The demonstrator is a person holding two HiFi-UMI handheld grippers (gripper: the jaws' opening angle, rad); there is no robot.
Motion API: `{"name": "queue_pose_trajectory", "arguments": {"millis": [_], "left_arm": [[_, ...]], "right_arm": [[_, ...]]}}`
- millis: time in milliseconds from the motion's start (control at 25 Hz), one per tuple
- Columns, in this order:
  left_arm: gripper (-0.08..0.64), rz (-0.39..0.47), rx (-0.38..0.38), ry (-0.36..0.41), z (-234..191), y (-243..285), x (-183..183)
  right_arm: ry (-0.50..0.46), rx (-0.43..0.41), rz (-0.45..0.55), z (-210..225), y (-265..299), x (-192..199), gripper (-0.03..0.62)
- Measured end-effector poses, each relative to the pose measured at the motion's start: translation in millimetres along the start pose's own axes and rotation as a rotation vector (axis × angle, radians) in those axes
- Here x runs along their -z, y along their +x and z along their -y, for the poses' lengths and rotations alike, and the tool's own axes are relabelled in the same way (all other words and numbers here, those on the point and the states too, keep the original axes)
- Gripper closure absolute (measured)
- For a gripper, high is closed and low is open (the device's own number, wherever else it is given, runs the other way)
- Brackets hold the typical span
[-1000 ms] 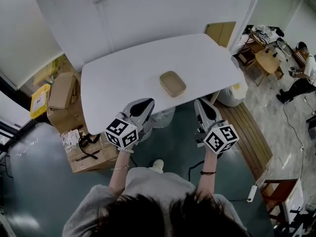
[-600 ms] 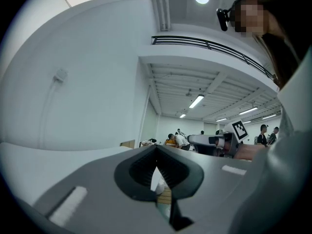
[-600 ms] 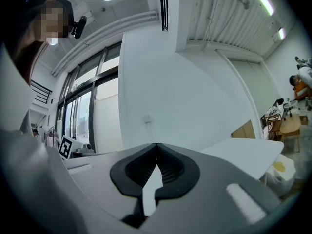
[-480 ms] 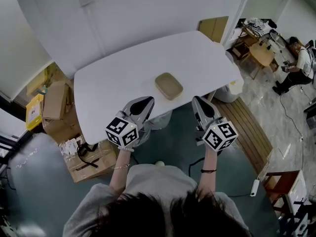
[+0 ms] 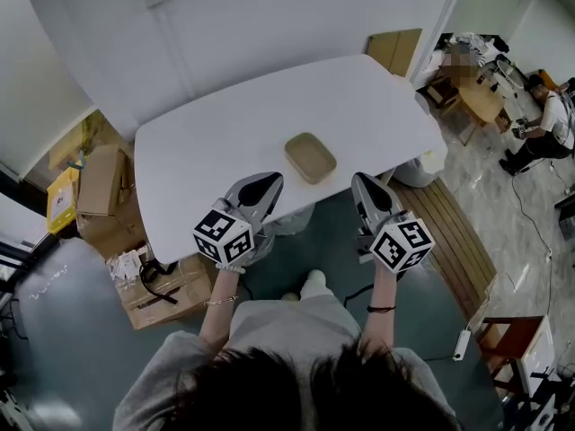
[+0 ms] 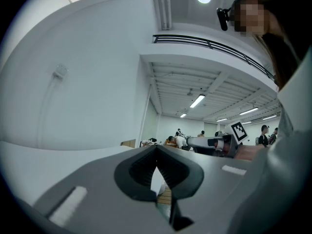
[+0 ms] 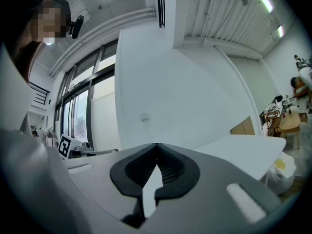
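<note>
**Both grippers closed and empty, tray untouched on table**

- Left gripper [image 5: 266, 181]: jaws pressed together, nothing between them. It hangs off the near edge of the white table [image 5: 216, 137], nose about level with the rim.
- Right gripper [image 5: 363, 180]: same, jaws together and empty, off the near edge and well apart from the left one.
- Tan tray [image 5: 311, 157]: flat on the table, near the front edge. It's at 1 o'clock from the left gripper and 11 o'clock from the right, touching neither. Looks empty.
- Surroundings: cardboard boxes [image 5: 106, 173] on the floor at 9 o'clock, a white bag [image 5: 429, 163] by the table end at 3 o'clock.

Risks, my read:
- With the jaws closed, any contact pushes the tray instead of gripping it. It looks shallow and light and the top is smooth, so it would likely slide or spin.
- Both noses sit at the table rim, so a low approach could knock the edge.
- Both gripper views point up at the wall and ceiling and barely show the tray, so alignment depends on the head view.
</note>
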State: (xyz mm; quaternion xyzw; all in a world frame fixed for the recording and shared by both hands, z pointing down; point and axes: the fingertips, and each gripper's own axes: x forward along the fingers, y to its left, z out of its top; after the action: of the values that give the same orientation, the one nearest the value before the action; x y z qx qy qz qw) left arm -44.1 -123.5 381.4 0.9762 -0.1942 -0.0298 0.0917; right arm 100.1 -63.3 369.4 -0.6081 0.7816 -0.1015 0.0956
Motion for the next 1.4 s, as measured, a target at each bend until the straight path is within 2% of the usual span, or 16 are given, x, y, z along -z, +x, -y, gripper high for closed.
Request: {"name": "queue_pose_trajectory", "arguments": {"millis": [360, 760, 1080, 1400], "left_arm": [[0.569, 0.005, -0.070, -0.018, -21.6, 33.3, 1.9], [0.569, 0.014, -0.173, -0.035, -46.3, 83.6, 2.6], [0.569, 0.012, -0.285, -0.048, -68.5, 91.8, 4.0], [0.569, -0.003, -0.356, -0.063, -84.6, 92.6, 15.9]], "right_arm": [[0.019, -0.049, -0.041, 41.6, 35.4, -2.2, 0.580], [0.031, -0.168, -0.108, 90.0, 86.0, -9.0, 0.580], [0.052, -0.264, -0.159, 107.2, 117.6, -3.8, 0.580], [0.056, -0.322, -0.218, 114.5, 144.1, 12.6, 0.580]]}}
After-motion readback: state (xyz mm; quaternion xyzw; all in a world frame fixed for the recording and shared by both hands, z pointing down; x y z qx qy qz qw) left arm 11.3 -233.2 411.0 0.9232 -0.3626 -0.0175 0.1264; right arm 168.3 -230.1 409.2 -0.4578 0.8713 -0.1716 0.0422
